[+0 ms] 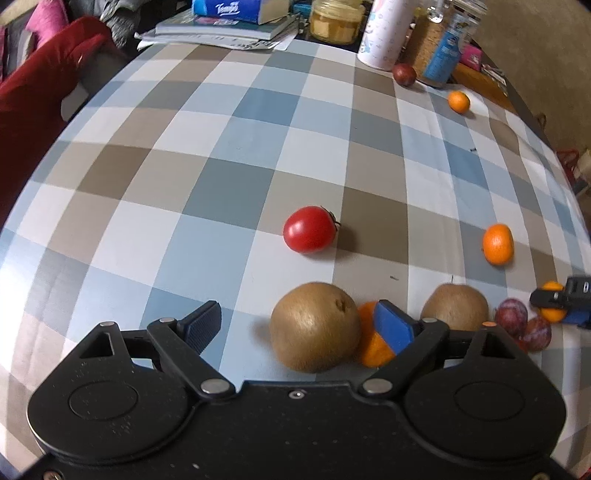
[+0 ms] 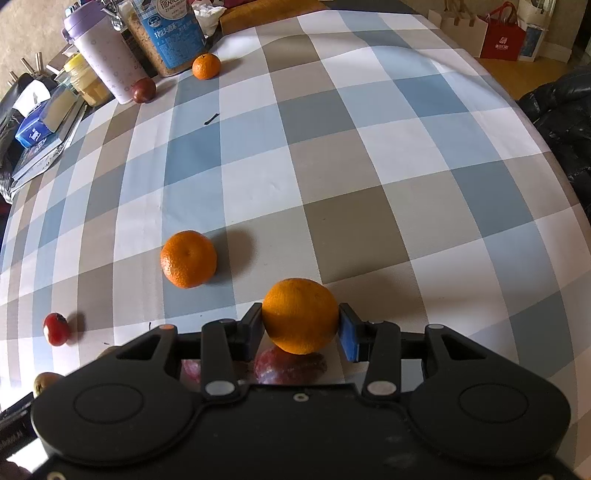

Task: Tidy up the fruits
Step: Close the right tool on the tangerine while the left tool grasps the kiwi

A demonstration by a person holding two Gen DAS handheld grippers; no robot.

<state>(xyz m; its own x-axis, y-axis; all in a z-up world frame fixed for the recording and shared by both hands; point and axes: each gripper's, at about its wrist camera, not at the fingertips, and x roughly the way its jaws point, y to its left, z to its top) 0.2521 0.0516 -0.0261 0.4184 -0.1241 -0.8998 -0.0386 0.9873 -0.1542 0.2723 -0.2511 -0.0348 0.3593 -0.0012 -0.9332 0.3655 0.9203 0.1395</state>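
Note:
My left gripper (image 1: 299, 325) is open above the checked tablecloth (image 1: 229, 155). A brown kiwi (image 1: 315, 326) lies between its fingers, with an orange (image 1: 373, 347) partly hidden behind the right finger. A second kiwi (image 1: 455, 307), two plums (image 1: 511, 320), a red tomato (image 1: 309, 229) and two more oranges (image 1: 498, 244) lie around. My right gripper (image 2: 300, 323) is shut on an orange (image 2: 300, 315), held over the plums (image 2: 290, 365); it also shows in the left wrist view (image 1: 561, 301).
Another orange (image 2: 188, 264) and the tomato (image 2: 56, 328) lie left of the right gripper. At the far edge stand a cup (image 2: 105, 48), jars (image 2: 168, 33), books (image 1: 225, 26), a dark plum (image 2: 144, 89) and an orange (image 2: 206, 65). A red chair (image 1: 33, 107) is at the left.

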